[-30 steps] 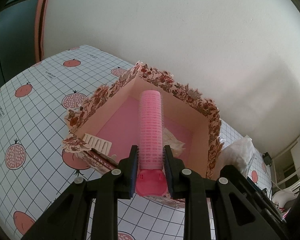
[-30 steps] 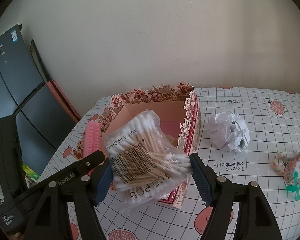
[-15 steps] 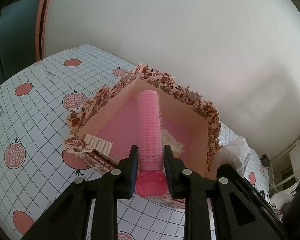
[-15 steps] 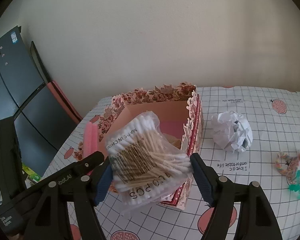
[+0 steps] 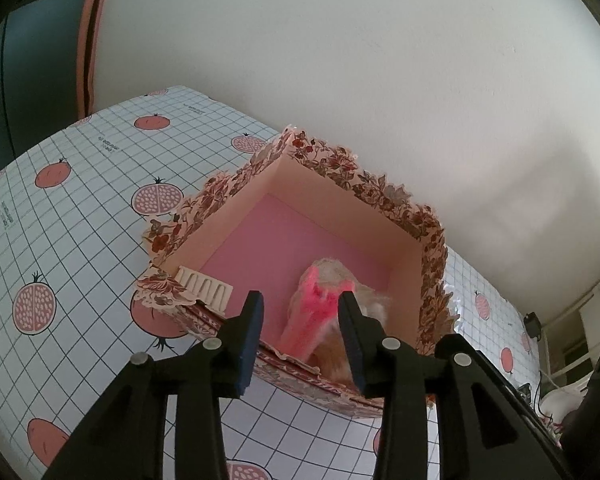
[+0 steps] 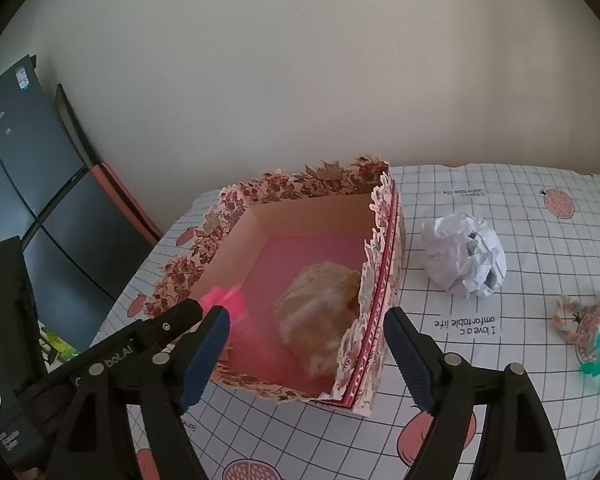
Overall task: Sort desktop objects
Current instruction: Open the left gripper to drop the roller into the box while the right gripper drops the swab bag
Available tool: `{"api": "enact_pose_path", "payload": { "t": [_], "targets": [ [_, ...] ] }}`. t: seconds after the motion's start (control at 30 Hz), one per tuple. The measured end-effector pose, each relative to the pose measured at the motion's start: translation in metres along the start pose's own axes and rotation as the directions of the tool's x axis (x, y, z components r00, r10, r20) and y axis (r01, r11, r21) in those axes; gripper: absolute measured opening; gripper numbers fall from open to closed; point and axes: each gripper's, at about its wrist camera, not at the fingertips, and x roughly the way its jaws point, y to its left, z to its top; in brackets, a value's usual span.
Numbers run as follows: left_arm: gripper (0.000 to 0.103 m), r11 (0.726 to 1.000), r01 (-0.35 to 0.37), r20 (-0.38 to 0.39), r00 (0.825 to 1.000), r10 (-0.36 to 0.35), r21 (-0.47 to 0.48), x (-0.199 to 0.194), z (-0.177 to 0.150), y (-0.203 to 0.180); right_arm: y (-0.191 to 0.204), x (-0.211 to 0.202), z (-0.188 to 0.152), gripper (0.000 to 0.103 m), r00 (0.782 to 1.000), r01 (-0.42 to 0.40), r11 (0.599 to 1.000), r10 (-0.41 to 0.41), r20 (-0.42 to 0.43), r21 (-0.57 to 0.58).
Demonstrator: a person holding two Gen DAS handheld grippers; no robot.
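Both claws sat over the box, pointing down into it. Left claw was opening, moderately wide, pads clear of the pink roller, which was blurred, dropping into the near part of the box. Right claw was wide and opening too, nothing between its pads; the swab bag was below it in the box, also blurred, against the right wall. A second earlier the left claw was clamped on the roller, held upright over the box, and the right claw was gripping the swab bag above the near rim; both got released in the same beat while neither hand shifted. Risks, as I judge them: the roller is round and could bounce or roll, ending propped on the bag or against the near wall instead of flat; the bag landed tight to the right wall and could tip that flimsy scalloped edge or push the box on the counter. Pulling the claws back low could catch the near rim and drag the box. Still unsorted on the counter right of the box: paper ball, and far right a small colourful hair tie with a teal clip.
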Motion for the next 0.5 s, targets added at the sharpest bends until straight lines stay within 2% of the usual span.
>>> {"api": "enact_pose_path", "payload": {
  "t": [0.5],
  "targets": [
    [0.046, 1.000, -0.008, 0.000, 1.000, 0.008, 0.009, -0.0007, 0.0003, -0.0040, -0.0036, -0.0054, 0.0012, 0.082, 1.000, 0.000, 1.000, 0.000, 0.002, 0.005]
  ]
}}
